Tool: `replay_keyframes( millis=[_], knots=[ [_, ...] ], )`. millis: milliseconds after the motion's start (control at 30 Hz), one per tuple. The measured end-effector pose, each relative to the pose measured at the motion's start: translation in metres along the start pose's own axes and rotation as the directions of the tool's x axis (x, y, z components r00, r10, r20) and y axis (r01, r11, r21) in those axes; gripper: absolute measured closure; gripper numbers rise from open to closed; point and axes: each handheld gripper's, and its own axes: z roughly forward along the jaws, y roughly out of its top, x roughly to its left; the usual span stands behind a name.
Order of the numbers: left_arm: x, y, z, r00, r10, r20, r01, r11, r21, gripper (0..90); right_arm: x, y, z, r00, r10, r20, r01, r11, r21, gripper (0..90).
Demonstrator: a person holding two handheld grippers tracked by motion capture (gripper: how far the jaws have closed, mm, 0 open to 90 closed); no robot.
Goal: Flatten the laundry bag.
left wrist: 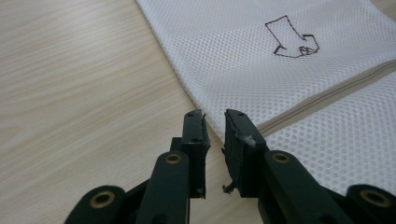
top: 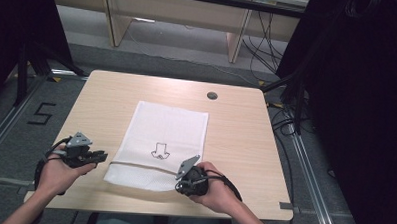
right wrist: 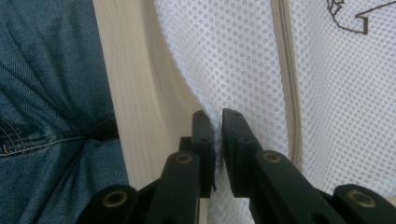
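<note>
Near edge of mesh bag point(right wrist: 243, 60) hidden between right gripper's point(right wrist: 218, 116) fingers point(right wrist: 204, 135)

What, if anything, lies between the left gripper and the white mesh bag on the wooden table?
Nothing visible does. The left gripper sits at the left edge of the flat white mesh laundry bag, its jaws slightly apart, with just bare light wooden table beside it. The right gripper already pinches the bag's near edge.

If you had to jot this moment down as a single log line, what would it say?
scene: white mesh bag flat on table | left gripper: slightly open at bag's edge, empty | right gripper: pinching bag's near edge
</note>
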Motion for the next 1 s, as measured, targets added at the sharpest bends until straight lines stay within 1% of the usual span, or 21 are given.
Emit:
replay_keyframes(
  millis=[33, 67, 200, 233, 267, 333, 367, 400, 433, 467, 500, 533, 667, 733, 767, 800, 833, 867, 933, 967, 1000],
  knots=[
    [-0.001, 0.0, -0.001, 0.9998, 0.018, 0.004, -0.018, 0.9997, 0.013, 77.3, -0.001, -0.001, 0.001, 1.0, -0.008, -0.006, 0.008, 1.0, -0.004, 84.0],
    [-0.002, 0.0, 0.0, 0.9997, 0.014, 0.019, -0.015, 0.9997, 0.018, 77.1, -0.001, -0.002, 0.001, 1.0, -0.002, -0.007, 0.002, 1.0, 0.0, 83.9],
    [-0.008, 0.0, 0.003, 0.999, 0.027, 0.035, -0.027, 0.9996, 0.007, 76.8, -0.001, -0.004, 0.002, 1.0, 0.008, -0.004, -0.008, 1.0, 0.008, 83.7],
    [-0.009, 0.0, 0.005, 0.9983, 0.036, 0.046, -0.037, 0.9993, 0.01, 76.7, -0.001, -0.005, 0.003, 1.0, 0.007, -0.004, -0.007, 1.0, 0.009, 83.6],
    [-0.011, 0.0, 0.005, 0.9978, 0.043, 0.05, -0.045, 0.9986, 0.028, 76.6, 0.0, -0.006, 0.002, 0.9998, 0.022, -0.002, -0.022, 1.0, 0.016, 83.5],
    [-0.013, 0.0, 0.007, 0.9966, 0.046, 0.069, -0.049, 0.9984, 0.03, 76.2, 0.0, -0.007, 0.003, 0.9999, 0.015, -0.004, -0.015, 1.0, 0.015, 83.1],
    [-0.017, -0.001, 0.01, 0.9971, 0.042, 0.064, -0.044, 0.9989, 0.019, 76.2, 0.0, -0.007, 0.004, 0.9998, 0.015, -0.009, -0.015, 1.0, 0.017, 83.1],
    [-0.019, -0.001, 0.011, 0.9967, 0.042, 0.069, -0.044, 0.9987, 0.027, 75.8, 0.001, -0.008, 0.004, 0.9996, 0.026, -0.01, -0.026, 0.999, 0.019, 82.9],
    [-0.02, -0.002, 0.011, 0.9947, 0.066, 0.079, -0.07, 0.9964, 0.048, 75.7, 0.001, -0.009, 0.005, 0.9997, 0.024, -0.005, -0.024, 0.999, 0.023, 82.9],
    [-0.021, -0.002, 0.012, 0.9935, 0.073, 0.087, -0.078, 0.9958, 0.049, 75.7, 0.001, -0.01, 0.005, 0.9999, 0.013, -0.01, -0.013, 1.0, 0.023, 82.8],
    [-0.022, -0.002, 0.013, 0.993, 0.081, 0.086, -0.086, 0.9949, 0.053, 75.6, 0.001, -0.01, 0.005, 0.9998, 0.02, -0.01, -0.019, 0.999, 0.029, 82.8],
    [-0.025, -0.002, 0.015, 0.9933, 0.069, 0.092, -0.074, 0.9959, 0.051, 75.5, 0.001, -0.011, 0.005, 0.9998, 0.018, -0.01, -0.018, 1.0, 0.025, 82.8],
    [-0.028, -0.003, 0.019, 0.9885, 0.103, 0.111, -0.11, 0.9919, 0.063, 74.3, 0.002, -0.014, 0.005, 0.9997, 0.021, -0.012, -0.021, 0.999, 0.038, 82.0],
    [-0.03, -0.004, 0.021, 0.9887, 0.103, 0.109, -0.111, 0.9915, 0.069, 73.6, 0.003, -0.015, 0.005, 0.9996, 0.026, -0.014, -0.025, 0.999, 0.043, 80.5],
    [-0.031, -0.004, 0.022, 0.9877, 0.1, 0.12, -0.11, 0.991, 0.077, 73.5, 0.004, -0.016, 0.005, 0.9991, 0.034, -0.026, -0.033, 0.999, 0.038, 78.5],
    [-0.032, -0.005, 0.024, 0.9884, 0.099, 0.116, -0.108, 0.991, 0.078, 73.4, 0.005, -0.016, 0.005, 0.9986, 0.042, -0.031, -0.041, 0.999, 0.035, 76.4],
    [-0.032, -0.005, 0.025, 0.9869, 0.108, 0.12, -0.119, 0.9897, 0.081, 73.4, 0.005, -0.016, 0.004, 0.9981, 0.048, -0.039, -0.046, 0.998, 0.031, 73.3],
    [-0.033, -0.005, 0.025, 0.9864, 0.107, 0.124, -0.118, 0.9895, 0.083, 73.3, 0.007, -0.015, 0.002, 0.9965, 0.071, -0.043, -0.07, 0.997, 0.017, 71.1],
    [-0.033, -0.005, 0.027, 0.9868, 0.098, 0.129, -0.109, 0.9904, 0.084, 73.3, 0.006, -0.015, -0.001, 0.9948, 0.077, -0.068, -0.078, 0.997, -0.014, 67.4],
    [-0.033, -0.005, 0.028, 0.9864, 0.109, 0.123, -0.12, 0.9891, 0.085, 73.3, 0.006, -0.014, -0.003, 0.9935, 0.084, -0.077, -0.086, 0.996, -0.025, 65.7],
    [-0.033, -0.005, 0.028, 0.9866, 0.101, 0.128, -0.112, 0.99, 0.086, 73.4, 0.004, -0.013, -0.005, 0.9943, 0.076, -0.074, -0.08, 0.995, -0.057, 64.1]
  ],
)
